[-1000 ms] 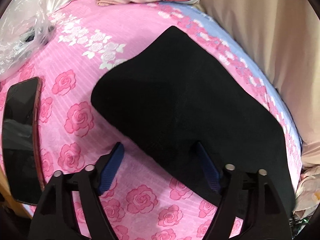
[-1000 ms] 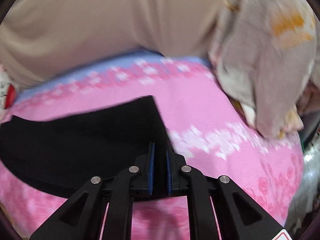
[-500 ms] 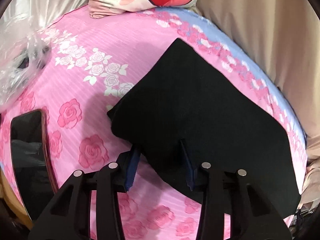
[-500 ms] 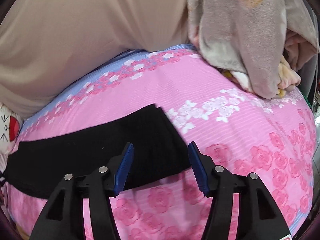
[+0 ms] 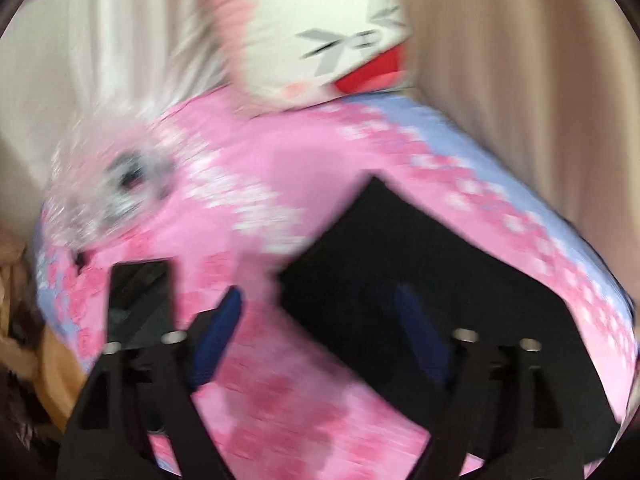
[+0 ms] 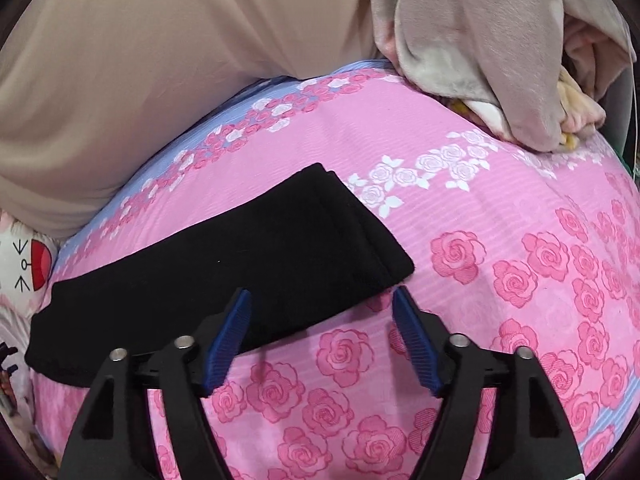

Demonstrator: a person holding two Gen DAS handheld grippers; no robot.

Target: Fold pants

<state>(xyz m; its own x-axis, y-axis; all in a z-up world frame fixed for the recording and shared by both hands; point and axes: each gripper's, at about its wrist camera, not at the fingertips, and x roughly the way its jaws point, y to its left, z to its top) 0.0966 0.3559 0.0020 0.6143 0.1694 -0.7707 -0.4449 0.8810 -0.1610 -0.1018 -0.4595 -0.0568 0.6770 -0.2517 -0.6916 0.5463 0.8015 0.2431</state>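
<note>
The black pants (image 6: 248, 256) lie folded flat on the pink rose-print bed sheet (image 6: 500, 240). In the right wrist view they form a long band from lower left to a hemmed end near the middle. My right gripper (image 6: 322, 312) is open and empty, hovering just above the near edge of that end. In the blurred left wrist view the pants (image 5: 420, 264) show as a dark shape with a corner pointing away. My left gripper (image 5: 320, 320) is open and empty above their near-left edge.
A dark phone (image 5: 138, 300) lies on the sheet left of my left gripper. A clear plastic bag (image 5: 108, 188) sits further back. A white cartoon pillow (image 5: 328, 36) is at the head. A heap of beige blankets (image 6: 500, 40) lies beyond my right gripper. Beige curtain (image 6: 140, 80) borders the bed.
My right gripper opened, let go of the pants end and drew back. My left gripper stayed open and pulled up and away fast; its view is now blurred.
</note>
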